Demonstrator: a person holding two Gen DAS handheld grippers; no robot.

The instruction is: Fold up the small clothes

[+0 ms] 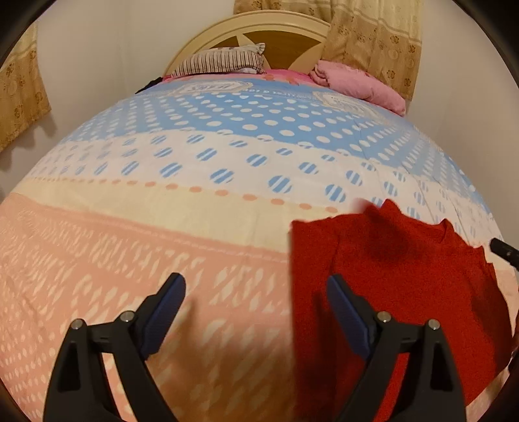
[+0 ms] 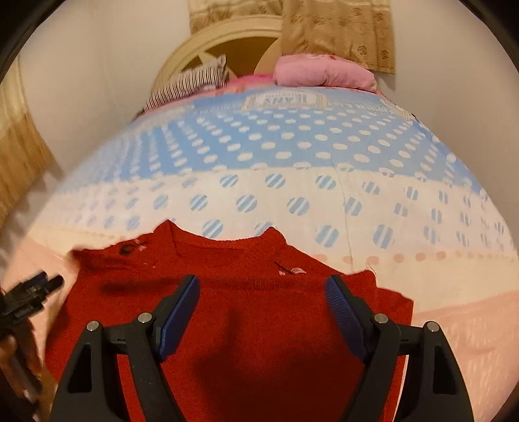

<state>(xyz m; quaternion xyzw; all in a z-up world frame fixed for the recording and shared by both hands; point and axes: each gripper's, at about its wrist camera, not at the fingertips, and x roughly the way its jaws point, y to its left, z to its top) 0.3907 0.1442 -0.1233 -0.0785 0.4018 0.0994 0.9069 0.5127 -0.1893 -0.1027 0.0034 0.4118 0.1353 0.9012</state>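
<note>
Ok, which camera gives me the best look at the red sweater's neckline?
The right wrist view: the red sweater lies centred there, neckline and both shoulders visible. The left wrist view catches only its left part at the frame's right side, blurred, with the neckline barely showing.

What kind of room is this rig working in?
Most likely a bedroom: a bed under a pastel polka-dot cotton bedsheet, a cream arched wooden headboard with a striped fabric pillow against it, and beige floral curtains on the wall.

Left tongs (image 1: 256,285) and right tongs (image 2: 262,287) apparently gape, angled downward.
</note>
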